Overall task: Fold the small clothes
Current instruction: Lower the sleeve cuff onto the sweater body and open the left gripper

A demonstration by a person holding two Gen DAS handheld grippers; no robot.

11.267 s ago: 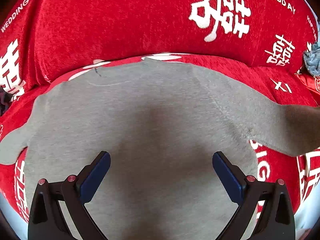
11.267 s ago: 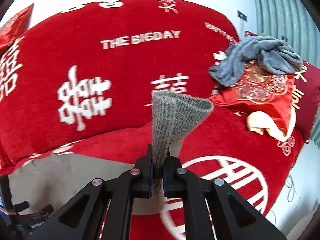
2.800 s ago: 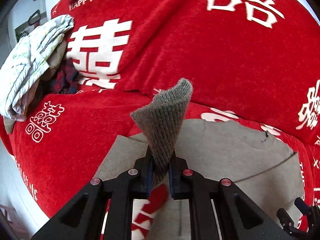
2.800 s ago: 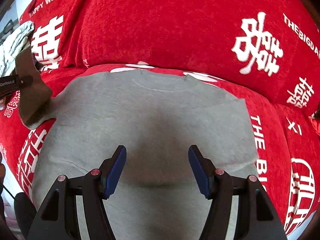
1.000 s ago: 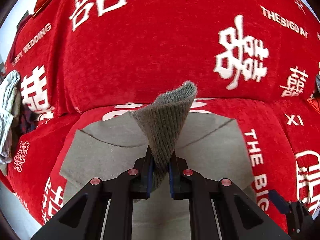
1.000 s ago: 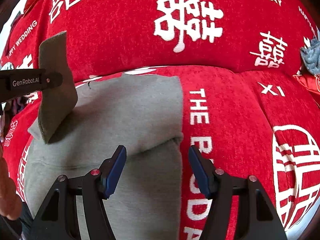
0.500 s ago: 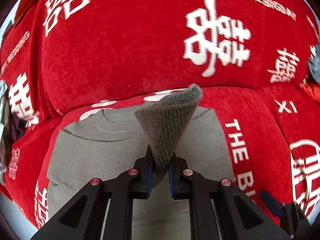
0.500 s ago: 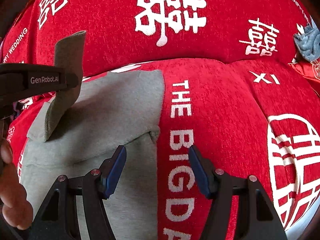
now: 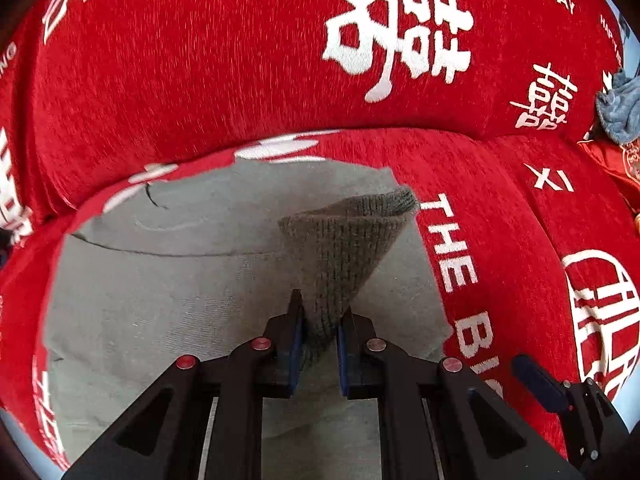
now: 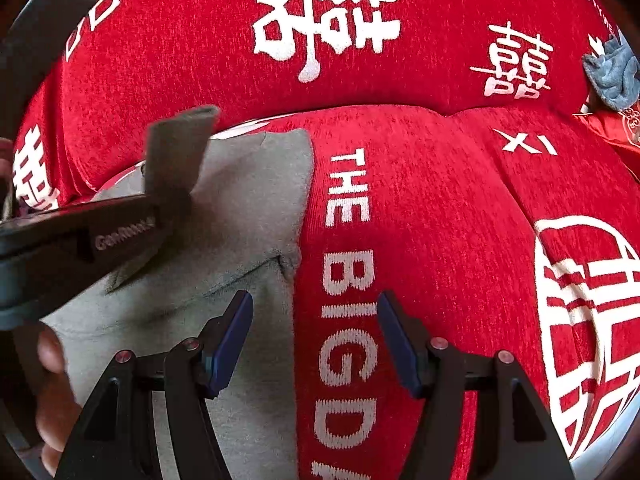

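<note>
A grey knit sweater [image 9: 168,300] lies flat on the red sofa seat; it also shows in the right wrist view [image 10: 248,216]. My left gripper [image 9: 318,344] is shut on the sweater's ribbed sleeve cuff [image 9: 348,244] and holds it above the sweater's body, near its right edge. In the right wrist view the left gripper [image 10: 80,236] and the raised cuff [image 10: 176,152] are at the left. My right gripper [image 10: 314,340] is open and empty, low over the sweater's right edge and the red seat.
The red sofa cover [image 9: 500,240] with white lettering runs under everything, with the backrest [image 9: 240,60] behind. A blue-grey towel [image 9: 618,108] and a red cushion [image 9: 612,156] sit at the far right. A person's hand [image 10: 52,392] shows at the lower left.
My left gripper has carried the sleeve cuff to the right and lower over the sweater's body. My right gripper has shifted right, staying open.
</note>
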